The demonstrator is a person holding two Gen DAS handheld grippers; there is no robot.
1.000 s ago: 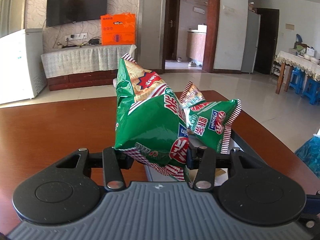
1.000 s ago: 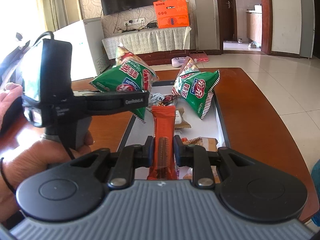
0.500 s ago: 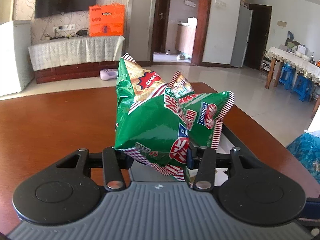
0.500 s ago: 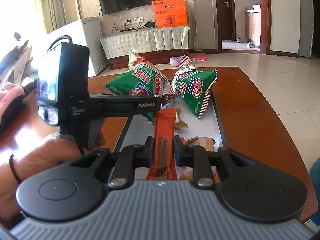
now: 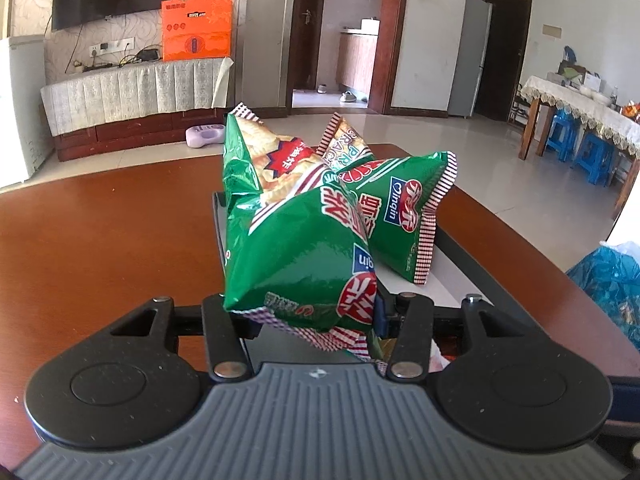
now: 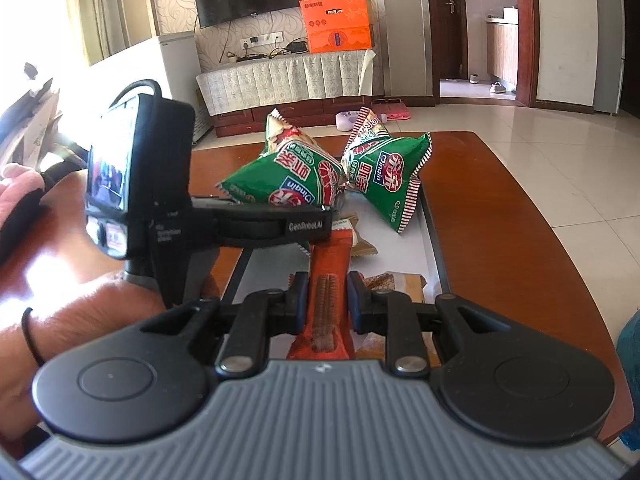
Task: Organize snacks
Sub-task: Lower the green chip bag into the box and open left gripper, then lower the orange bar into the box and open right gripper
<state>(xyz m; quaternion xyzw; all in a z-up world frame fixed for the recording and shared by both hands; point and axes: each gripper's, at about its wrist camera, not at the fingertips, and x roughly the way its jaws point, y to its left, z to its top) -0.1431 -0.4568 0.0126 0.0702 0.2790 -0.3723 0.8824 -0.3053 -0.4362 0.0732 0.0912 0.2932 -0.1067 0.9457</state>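
My left gripper [image 5: 316, 312] is shut on a green chip bag [image 5: 296, 240] and holds it over the near left part of a grey tray [image 5: 460, 256]. The same bag [image 6: 288, 176] and the left gripper [image 6: 280, 224] show in the right wrist view. A second green chip bag [image 5: 400, 216] stands on the tray just behind it, also seen in the right wrist view [image 6: 384, 176]. My right gripper [image 6: 326, 300] is shut on an orange snack bar [image 6: 330, 280] over the tray's near end [image 6: 434, 248].
Small wrapped snacks [image 6: 396, 280] lie on the tray under the bar. The tray sits on a brown wooden table [image 5: 100, 232]. A blue plastic bag [image 5: 608, 280] is off the table's right edge. A cabinet with an orange box [image 5: 196, 28] stands far behind.
My left gripper has carried its green bag rightward over the tray, close to the second bag. The right gripper holds the orange bar almost still.
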